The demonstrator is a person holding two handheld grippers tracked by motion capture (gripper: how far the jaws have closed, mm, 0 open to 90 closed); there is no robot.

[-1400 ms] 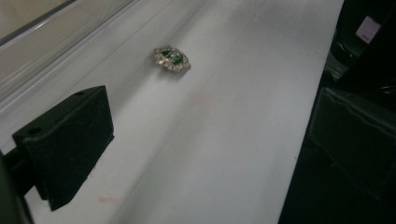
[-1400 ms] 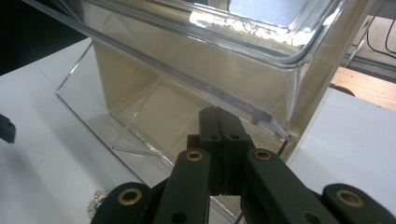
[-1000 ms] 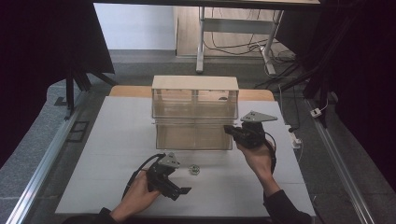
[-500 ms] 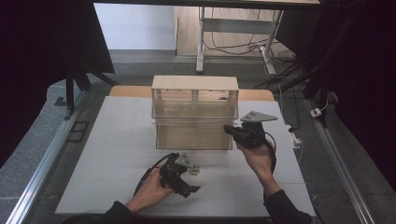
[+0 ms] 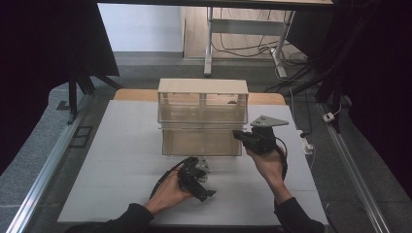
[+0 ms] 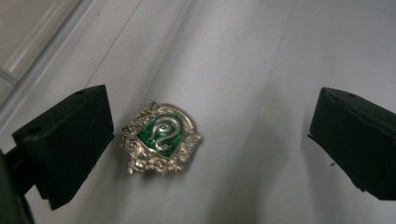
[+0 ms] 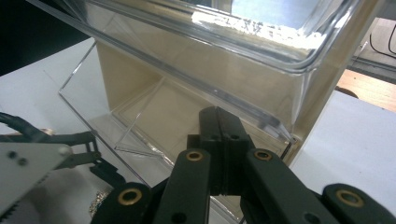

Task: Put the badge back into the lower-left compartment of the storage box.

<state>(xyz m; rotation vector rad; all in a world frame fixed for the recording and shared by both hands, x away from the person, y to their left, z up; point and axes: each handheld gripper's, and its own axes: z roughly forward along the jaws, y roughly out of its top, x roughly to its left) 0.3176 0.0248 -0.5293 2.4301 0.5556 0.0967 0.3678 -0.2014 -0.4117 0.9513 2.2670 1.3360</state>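
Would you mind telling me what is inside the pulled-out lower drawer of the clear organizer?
The lower drawer looks empty: its clear bottom and beige back wall show. The right gripper, jaws shut, covers part of its floor. The silver-and-green crest badge lies outside on the table.

Left claw [image 5: 201, 170] gapes wide; right claw [image 5: 239, 135] clamped together.

You see a white mat [image 5: 121, 160] covering the wooden table [image 5: 131, 94], with a metal desk frame [image 5: 243, 29] and cables [image 5: 228, 46] behind.

The badge [image 6: 161, 137] is shiny silver metal with glossy green enamel; the table cover [image 6: 261, 65] is matt and smooth; the drawer box [image 7: 196, 70] is clear glossy plastic.
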